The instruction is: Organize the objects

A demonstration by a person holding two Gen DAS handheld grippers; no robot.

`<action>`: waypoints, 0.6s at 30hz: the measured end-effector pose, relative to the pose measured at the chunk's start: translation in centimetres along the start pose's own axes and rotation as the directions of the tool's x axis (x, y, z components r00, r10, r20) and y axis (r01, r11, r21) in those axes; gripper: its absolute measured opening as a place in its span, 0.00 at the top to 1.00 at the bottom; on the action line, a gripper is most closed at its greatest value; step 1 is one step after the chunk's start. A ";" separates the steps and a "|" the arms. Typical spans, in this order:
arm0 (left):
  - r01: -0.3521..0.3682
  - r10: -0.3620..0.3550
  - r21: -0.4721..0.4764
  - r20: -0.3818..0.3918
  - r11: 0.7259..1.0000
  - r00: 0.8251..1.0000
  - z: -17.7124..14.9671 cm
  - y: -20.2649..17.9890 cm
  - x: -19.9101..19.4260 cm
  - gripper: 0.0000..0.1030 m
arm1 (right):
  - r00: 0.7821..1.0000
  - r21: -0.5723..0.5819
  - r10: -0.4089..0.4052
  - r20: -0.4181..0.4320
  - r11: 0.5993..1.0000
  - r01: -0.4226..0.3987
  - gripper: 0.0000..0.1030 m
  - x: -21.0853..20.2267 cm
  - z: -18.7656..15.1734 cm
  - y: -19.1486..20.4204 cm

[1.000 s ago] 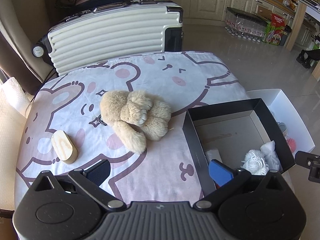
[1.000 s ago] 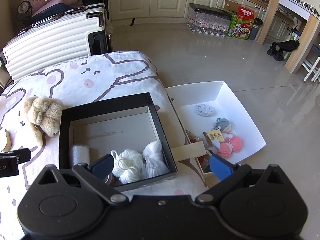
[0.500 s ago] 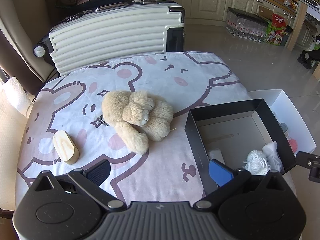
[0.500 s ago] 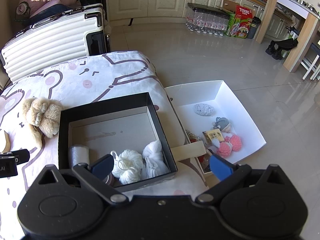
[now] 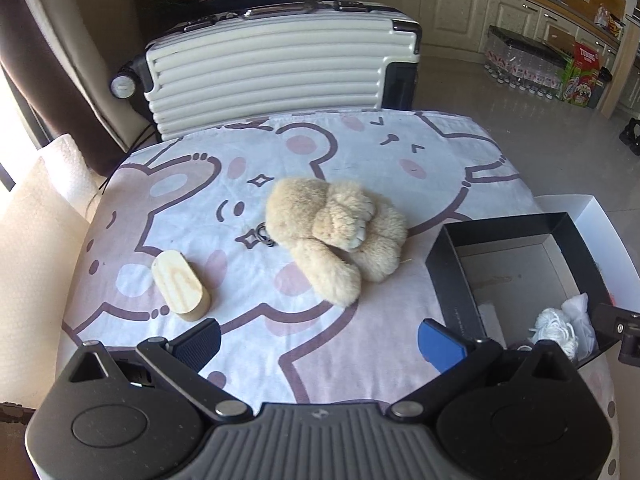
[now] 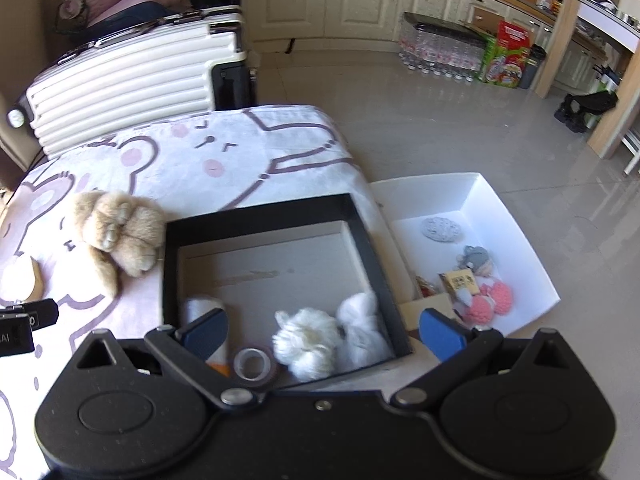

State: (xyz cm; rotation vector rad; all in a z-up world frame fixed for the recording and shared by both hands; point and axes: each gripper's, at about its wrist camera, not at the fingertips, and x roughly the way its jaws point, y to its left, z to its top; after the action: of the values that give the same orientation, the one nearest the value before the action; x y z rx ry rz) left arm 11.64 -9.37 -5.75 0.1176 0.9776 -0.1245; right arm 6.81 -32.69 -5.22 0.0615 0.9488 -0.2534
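At twelve o'clock of the left gripper [image 5: 318, 338], fingers apart and empty, lies the plush toy [image 5: 334, 236], likely next for the black box [image 5: 448, 276]. Right gripper [image 6: 324, 334] hovers over that box, fingers apart.

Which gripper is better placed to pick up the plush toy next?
Left. The left gripper is open and faces the plush toy lying on the cloth just ahead. The right gripper, also open, hovers over the black box, with the toy off to its left.

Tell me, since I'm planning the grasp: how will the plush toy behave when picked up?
The plush toy looks soft and probably light, so it should compress between the jaws. Its long limb will likely dangle. The fluffy fur may slip, so grip the body.
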 end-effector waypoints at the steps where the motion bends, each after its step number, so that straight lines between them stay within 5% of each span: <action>1: -0.007 0.007 -0.009 0.000 1.000 1.000 0.0 0.6 0.0 0.00 | 1.000 -0.007 0.009 0.000 1.000 -0.009 0.00 0.0 0.1 0.5; 18: -0.115 0.117 -0.155 0.002 0.981 0.993 -1.2 9.8 -0.9 0.00 | 0.991 -0.121 0.132 0.015 0.984 -0.129 0.00 0.3 0.8 9.5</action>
State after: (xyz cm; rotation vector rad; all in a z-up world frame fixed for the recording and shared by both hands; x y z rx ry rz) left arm 11.70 0.57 -5.26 0.0310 0.9637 0.0578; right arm 9.89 -23.73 -5.60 0.0101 0.9317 -0.0750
